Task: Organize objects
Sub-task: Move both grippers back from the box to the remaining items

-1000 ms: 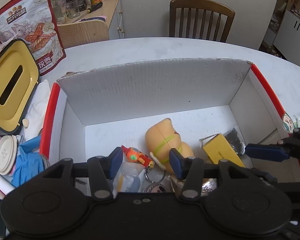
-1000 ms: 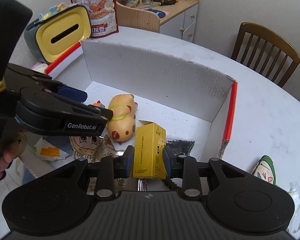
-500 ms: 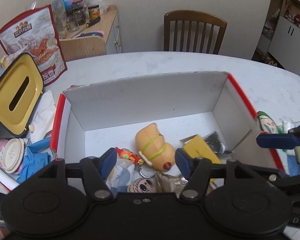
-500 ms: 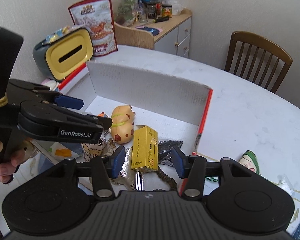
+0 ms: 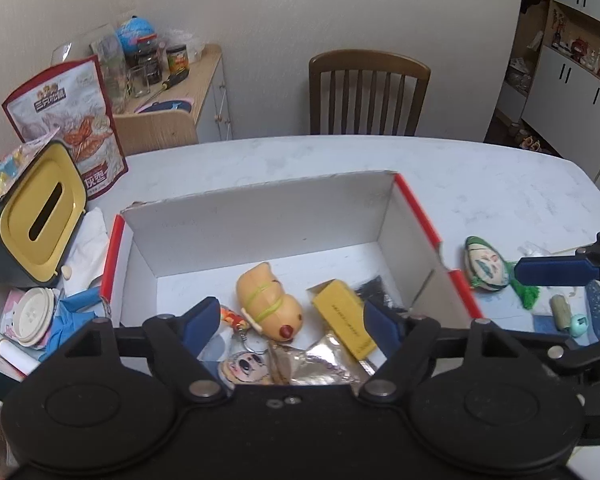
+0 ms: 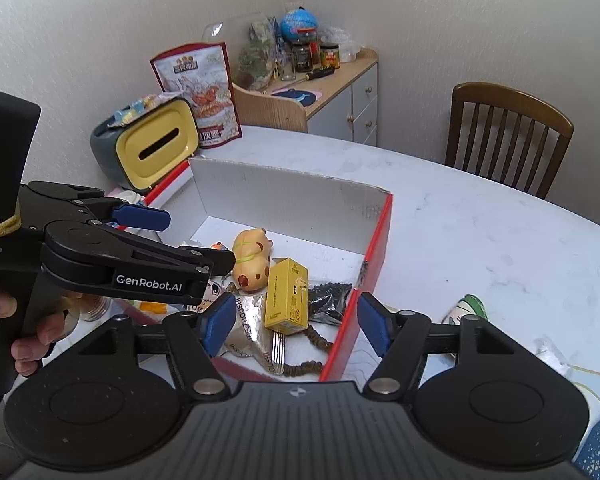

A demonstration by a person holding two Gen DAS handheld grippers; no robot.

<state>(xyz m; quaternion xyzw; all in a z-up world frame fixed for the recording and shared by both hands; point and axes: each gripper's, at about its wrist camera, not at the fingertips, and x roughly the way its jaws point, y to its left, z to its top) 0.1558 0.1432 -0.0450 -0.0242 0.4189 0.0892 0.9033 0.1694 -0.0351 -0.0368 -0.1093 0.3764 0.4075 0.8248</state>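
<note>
A white cardboard box with red edges (image 5: 416, 208) (image 6: 376, 240) lies open on the table. Inside are a yellow animal toy (image 5: 268, 304) (image 6: 252, 260), a yellow carton (image 5: 342, 320) (image 6: 286, 300), a cartoon keychain (image 5: 246, 366), a foil packet (image 5: 324, 364) and a black bag (image 6: 326, 296). My left gripper (image 5: 291, 324) (image 6: 188, 236) hovers open over the box's near left side, held by a hand. My right gripper (image 6: 296, 324) is open and empty above the box's near right corner; one of its fingers (image 5: 552, 272) shows in the left wrist view.
A green-and-white oval pouch (image 5: 486, 266) (image 6: 470, 308) and small items (image 5: 560, 310) lie right of the box. On the left are a yellow-lidded tissue box (image 5: 40, 216), snack bag (image 5: 68, 120), blue gloves (image 5: 74, 316) and a white lid (image 5: 32, 316). A chair (image 5: 366, 96) stands behind the table.
The right gripper let go of the yellow carton, which now lies in the box, and opened wide. Both grippers have risen and drawn back from the box; the left opened wider.
</note>
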